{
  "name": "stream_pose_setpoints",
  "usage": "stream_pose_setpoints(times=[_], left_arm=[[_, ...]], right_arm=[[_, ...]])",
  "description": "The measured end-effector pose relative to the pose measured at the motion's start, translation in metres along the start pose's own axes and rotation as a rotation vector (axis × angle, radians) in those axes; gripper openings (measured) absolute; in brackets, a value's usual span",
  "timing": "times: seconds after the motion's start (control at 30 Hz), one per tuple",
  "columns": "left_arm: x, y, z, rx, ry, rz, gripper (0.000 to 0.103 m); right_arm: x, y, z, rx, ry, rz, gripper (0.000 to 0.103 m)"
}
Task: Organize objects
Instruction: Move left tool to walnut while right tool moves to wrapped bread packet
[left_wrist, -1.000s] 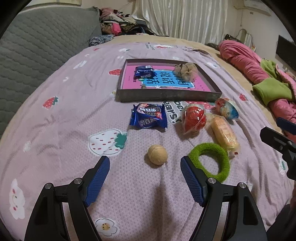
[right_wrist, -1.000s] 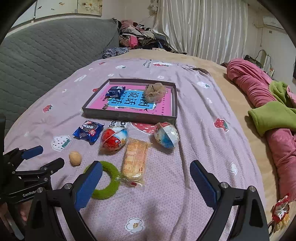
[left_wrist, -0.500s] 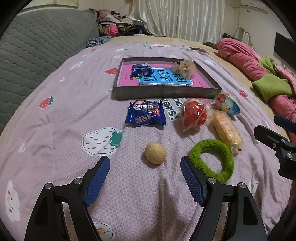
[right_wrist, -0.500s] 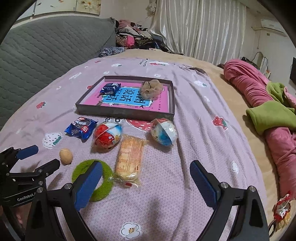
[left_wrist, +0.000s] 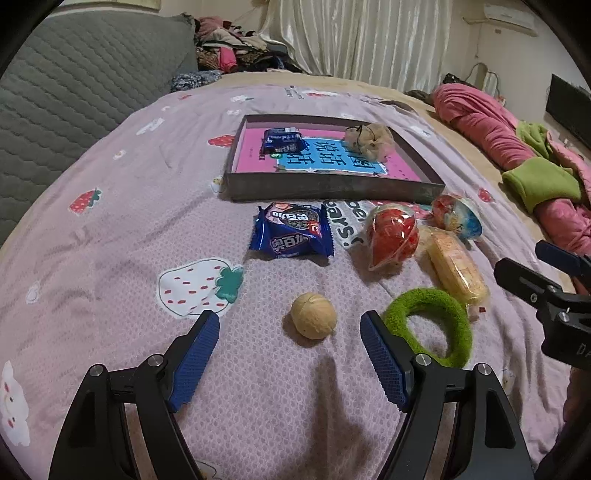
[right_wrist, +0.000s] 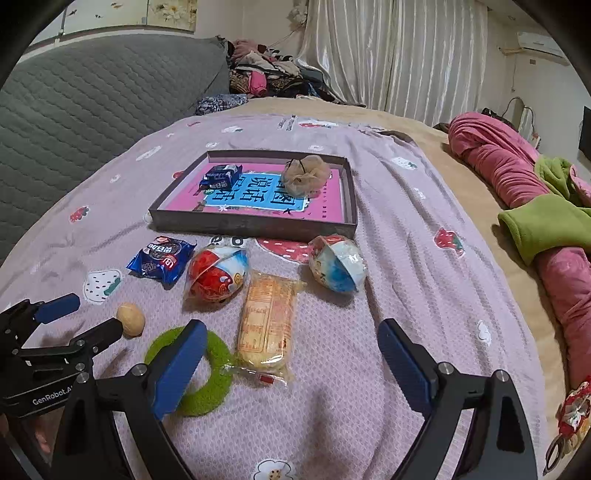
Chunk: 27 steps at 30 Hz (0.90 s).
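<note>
My left gripper (left_wrist: 288, 332) is open just above the bedsheet, and a tan ball (left_wrist: 314, 320) lies ahead between its fingers, untouched. A green fuzzy ring (left_wrist: 424, 299) sits beside the right finger. My right gripper (right_wrist: 290, 326) hangs over the near end of a yellow snack pack (right_wrist: 267, 317). Its jaws are closing, but the pads press on nothing. Further back lie a blue snack packet (left_wrist: 291, 232), a red capsule (left_wrist: 393, 236) and a blue capsule (right_wrist: 338, 264). The dark tray (left_wrist: 332, 190) behind them holds a small blue packet (left_wrist: 282, 140) and a beige scrunchie (left_wrist: 369, 140).
A pink and green bundle of bedding (right_wrist: 535, 206) lies along the right side of the bed. A grey quilted headboard (right_wrist: 92, 110) rises on the left. Piled clothes (right_wrist: 266, 74) and curtains stand at the far end.
The right gripper has sunk slightly toward the bed. The left gripper has hardly moved. No item on the sheet has shifted.
</note>
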<state>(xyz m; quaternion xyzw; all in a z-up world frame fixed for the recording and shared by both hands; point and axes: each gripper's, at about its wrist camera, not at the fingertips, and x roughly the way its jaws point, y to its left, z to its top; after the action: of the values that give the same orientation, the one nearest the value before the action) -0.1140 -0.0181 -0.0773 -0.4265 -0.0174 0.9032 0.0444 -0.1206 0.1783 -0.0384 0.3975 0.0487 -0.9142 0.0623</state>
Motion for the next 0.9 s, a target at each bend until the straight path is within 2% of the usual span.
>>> stream_pose_setpoints(times=[0.47,0.63,0.9], left_arm=[[0.013,-0.001,0.003,-0.009,-0.003,0.009,0.080],[0.019,0.000,0.005,-0.019,0.008,0.003,0.080],[0.029,0.002,0.003,-0.036,0.019,-0.006,0.080]], right_arm=[[0.023,0.003,0.003,0.033,0.041,-0.001,0.094],[0.038,0.005,0.005,0.048,0.078,-0.017,0.084],[0.049,0.003,0.005,0.064,0.091,0.000,0.082]])
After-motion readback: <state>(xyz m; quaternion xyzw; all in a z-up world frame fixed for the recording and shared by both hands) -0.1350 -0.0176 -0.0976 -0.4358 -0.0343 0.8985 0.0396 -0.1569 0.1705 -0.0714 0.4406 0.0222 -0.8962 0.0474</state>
